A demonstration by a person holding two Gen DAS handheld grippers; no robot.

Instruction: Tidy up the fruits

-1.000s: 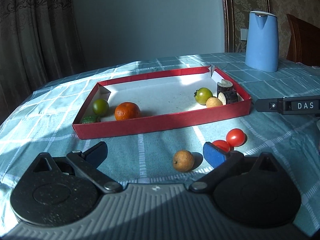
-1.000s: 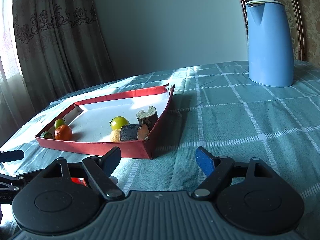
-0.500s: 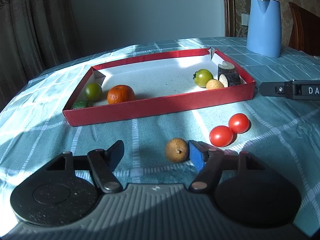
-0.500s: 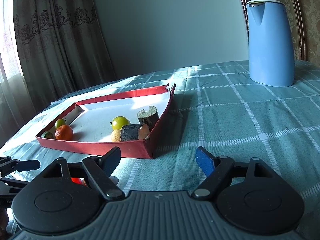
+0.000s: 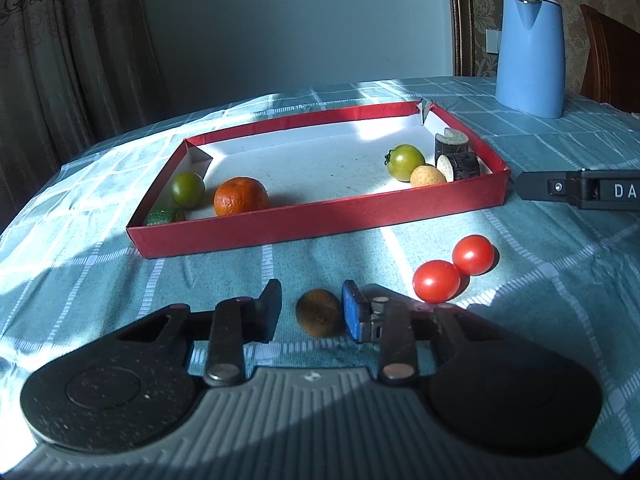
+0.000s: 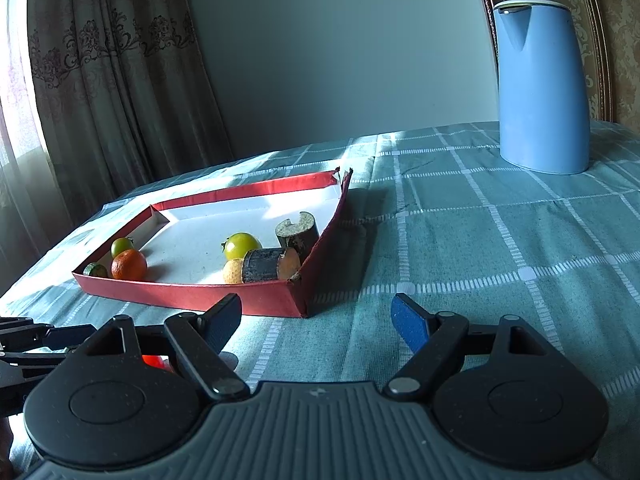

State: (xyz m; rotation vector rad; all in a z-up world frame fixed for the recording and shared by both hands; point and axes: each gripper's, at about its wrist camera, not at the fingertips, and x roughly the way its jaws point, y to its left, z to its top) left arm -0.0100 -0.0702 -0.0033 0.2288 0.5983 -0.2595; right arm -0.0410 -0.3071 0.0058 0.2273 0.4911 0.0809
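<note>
A small brown round fruit (image 5: 319, 313) lies on the tablecloth between the fingers of my left gripper (image 5: 311, 310). The jaws stand partly closed around it; the right pad touches it and the left pad is a little apart. Two red tomatoes (image 5: 436, 281) (image 5: 473, 255) lie just to its right. The red tray (image 5: 320, 222) holds an orange (image 5: 240, 196), two green tomatoes (image 5: 187, 189) (image 5: 406, 162), a tan fruit (image 5: 427, 176) and two dark cut pieces (image 5: 460, 165). My right gripper (image 6: 316, 318) is open and empty, right of the tray's (image 6: 192, 292) near corner.
A blue kettle (image 5: 530, 48) (image 6: 540, 84) stands at the back right of the table. A wooden chair (image 5: 612, 68) is behind it. Curtains hang at the left. The right gripper's finger (image 5: 580, 190) reaches in beside the tray's right end.
My left gripper has moved forward and right and narrowed its jaws around the brown fruit. The right gripper has not moved.
</note>
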